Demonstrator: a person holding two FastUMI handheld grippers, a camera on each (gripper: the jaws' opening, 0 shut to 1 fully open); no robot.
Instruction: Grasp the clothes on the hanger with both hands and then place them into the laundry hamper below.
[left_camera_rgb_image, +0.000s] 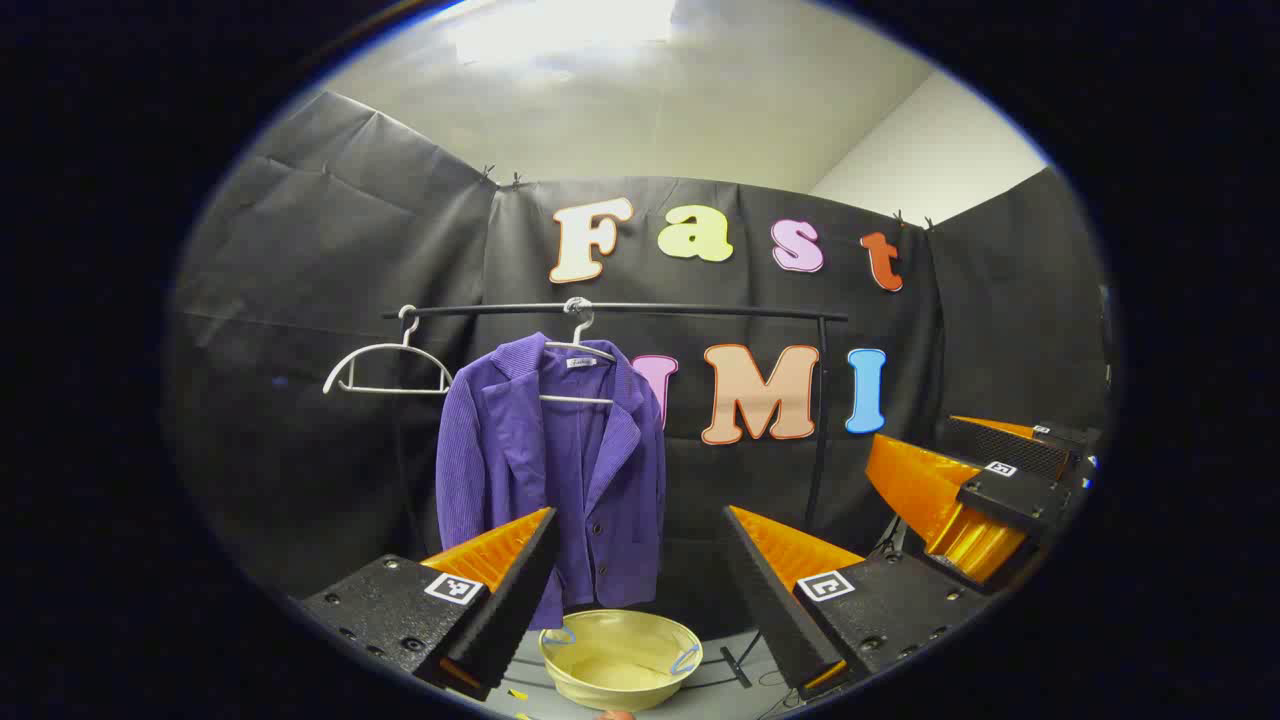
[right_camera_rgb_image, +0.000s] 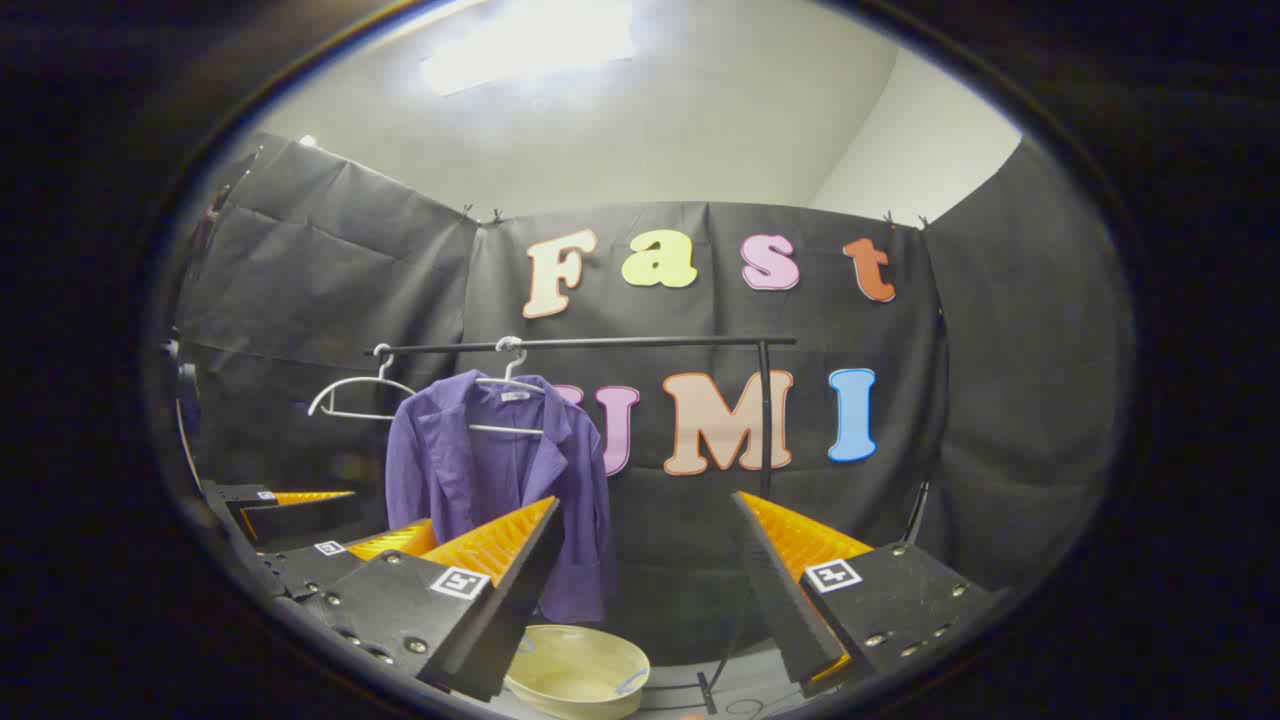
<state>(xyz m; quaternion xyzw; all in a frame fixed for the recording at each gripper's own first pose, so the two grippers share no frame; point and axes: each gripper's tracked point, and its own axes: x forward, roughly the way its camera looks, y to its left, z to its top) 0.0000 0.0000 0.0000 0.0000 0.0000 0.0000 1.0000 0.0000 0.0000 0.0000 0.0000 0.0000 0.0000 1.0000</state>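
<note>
One purple corduroy jacket (left_camera_rgb_image: 555, 470) hangs on one of two white wire hangers (left_camera_rgb_image: 385, 365) — its collar label is unreadable. One pale yellow plastic hamper (left_camera_rgb_image: 620, 660) sits below it. Left gripper (left_camera_rgb_image: 640, 575) and right gripper (right_camera_rgb_image: 640, 570) — both gape wide, holding nothing.

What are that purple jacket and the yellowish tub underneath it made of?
The purple jacket looks like corduroy or a similar soft ribbed cloth: fine vertical ridges, matte. The yellowish tub seems to be smooth moulded plastic with a slight sheen, though that's a guess.

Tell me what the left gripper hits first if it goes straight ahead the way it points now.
Probably the purple jacket. The left gripper is open, and the jacket's right half hangs in the gap between its fingers, above the hamper. Depth is unclear; further right it would meet only the black cloth wall.
</note>
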